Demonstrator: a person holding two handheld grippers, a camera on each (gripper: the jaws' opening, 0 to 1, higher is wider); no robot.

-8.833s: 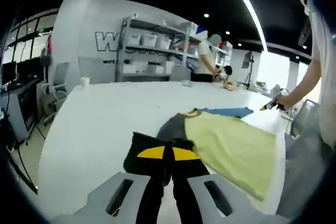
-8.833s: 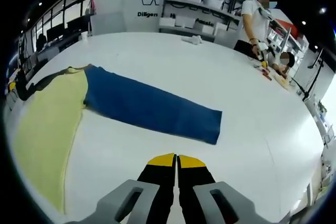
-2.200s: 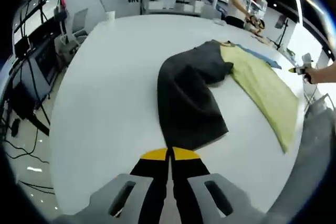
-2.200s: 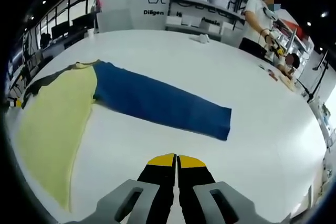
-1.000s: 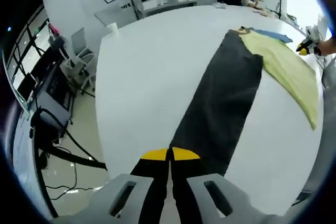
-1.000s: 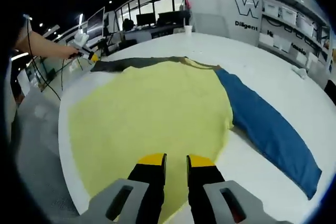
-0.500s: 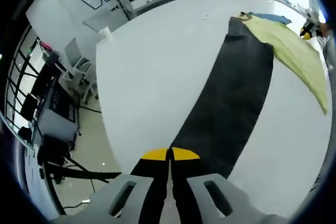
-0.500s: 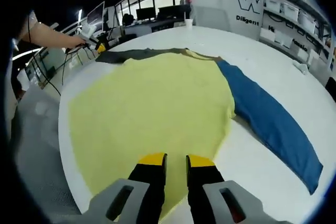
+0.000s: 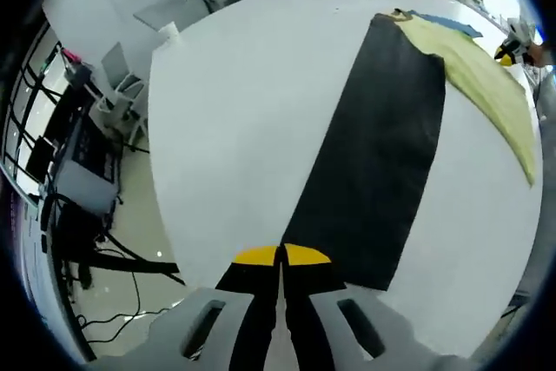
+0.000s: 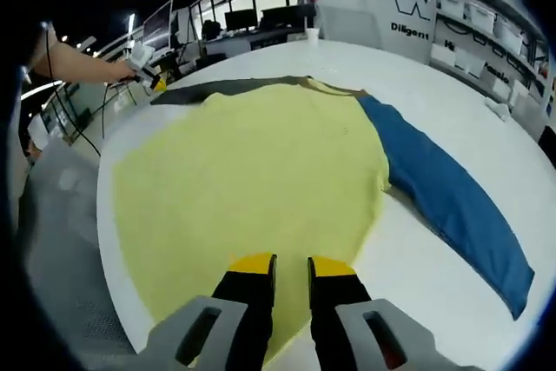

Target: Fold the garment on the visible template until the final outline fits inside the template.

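Garment: a long-sleeved shirt with a yellow body, a black sleeve and a blue sleeve, spread flat across the white desk. No template outline can be made out on the desk from either view.

What has changed is the black sleeve. A couple of seconds ago it lay bunched and bent near the shoulder; now it runs straight and smooth from the shoulder out to its cuff, which sits under the left tool. That tool's jaws are pressed together at the cuff edge, and appear to be pinching the fabric, though the grip itself is hidden under the tips. Over the last second the sleeve has only tightened a little further.

The right tool, which a couple of seconds ago hung closed above the bare desk off the blue sleeve, now stands with jaws slightly apart over the yellow hem, holding nothing.

So the shirt looks laid out fully, sleeves extended to either side, and folding proper has likely not begun.
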